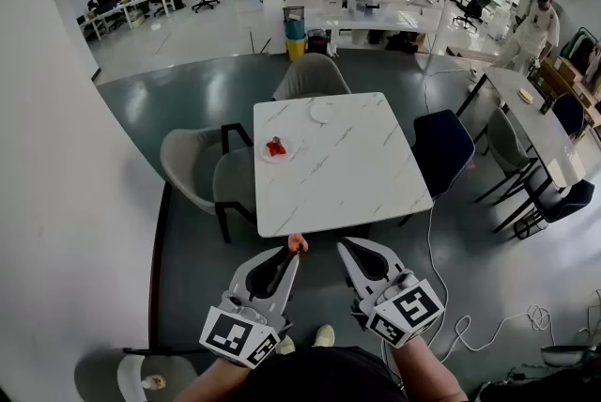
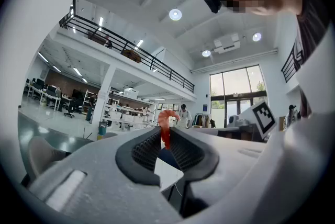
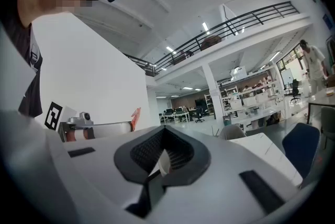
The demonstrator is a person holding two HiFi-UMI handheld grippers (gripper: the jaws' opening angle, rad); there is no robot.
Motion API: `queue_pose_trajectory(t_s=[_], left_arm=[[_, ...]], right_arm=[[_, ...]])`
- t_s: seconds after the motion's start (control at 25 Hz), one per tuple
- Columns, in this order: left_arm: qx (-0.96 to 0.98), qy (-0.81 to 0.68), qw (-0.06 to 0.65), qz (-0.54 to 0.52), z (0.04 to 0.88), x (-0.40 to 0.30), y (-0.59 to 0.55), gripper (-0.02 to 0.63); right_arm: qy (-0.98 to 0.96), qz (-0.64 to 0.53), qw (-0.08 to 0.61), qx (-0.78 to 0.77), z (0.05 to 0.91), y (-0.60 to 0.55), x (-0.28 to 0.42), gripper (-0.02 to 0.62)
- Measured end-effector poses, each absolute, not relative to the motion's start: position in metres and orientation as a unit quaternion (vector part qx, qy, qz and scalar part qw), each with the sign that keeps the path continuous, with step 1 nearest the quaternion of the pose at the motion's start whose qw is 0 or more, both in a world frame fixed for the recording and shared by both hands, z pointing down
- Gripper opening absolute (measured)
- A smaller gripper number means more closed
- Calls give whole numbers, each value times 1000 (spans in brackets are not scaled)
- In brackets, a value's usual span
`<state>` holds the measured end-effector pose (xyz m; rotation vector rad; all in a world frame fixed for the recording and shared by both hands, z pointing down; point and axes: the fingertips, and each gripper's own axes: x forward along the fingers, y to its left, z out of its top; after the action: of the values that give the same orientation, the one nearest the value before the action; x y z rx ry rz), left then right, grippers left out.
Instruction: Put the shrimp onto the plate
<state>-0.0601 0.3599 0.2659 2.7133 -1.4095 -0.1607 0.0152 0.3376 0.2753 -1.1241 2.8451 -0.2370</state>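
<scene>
The left tool (image 1: pixel 291 252) pinches a shrimp (image 1: pixel 297 243), which stands lengthwise out of the jaws, curled end up. The right tool (image 1: pixel 345 248) is closed on nothing. The near plate (image 1: pixel 264 155) lies ahead and slightly left on the table (image 1: pixel 347 165), nearer the left tool. I see no legible writing.

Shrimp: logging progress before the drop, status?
Left claw shut on shrimp, short of table. Right claw shut, empty. Plate holds red piece; nothing blocking.
</scene>
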Motion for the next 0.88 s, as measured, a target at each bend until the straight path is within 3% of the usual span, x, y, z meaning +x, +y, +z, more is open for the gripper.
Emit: queue_pose_trajectory(t_s=[0.88], left_arm=[[874,-483,42,-40,275,-37,322,55]], right_arm=[[932,-79,68,-347,276,317,61,3]])
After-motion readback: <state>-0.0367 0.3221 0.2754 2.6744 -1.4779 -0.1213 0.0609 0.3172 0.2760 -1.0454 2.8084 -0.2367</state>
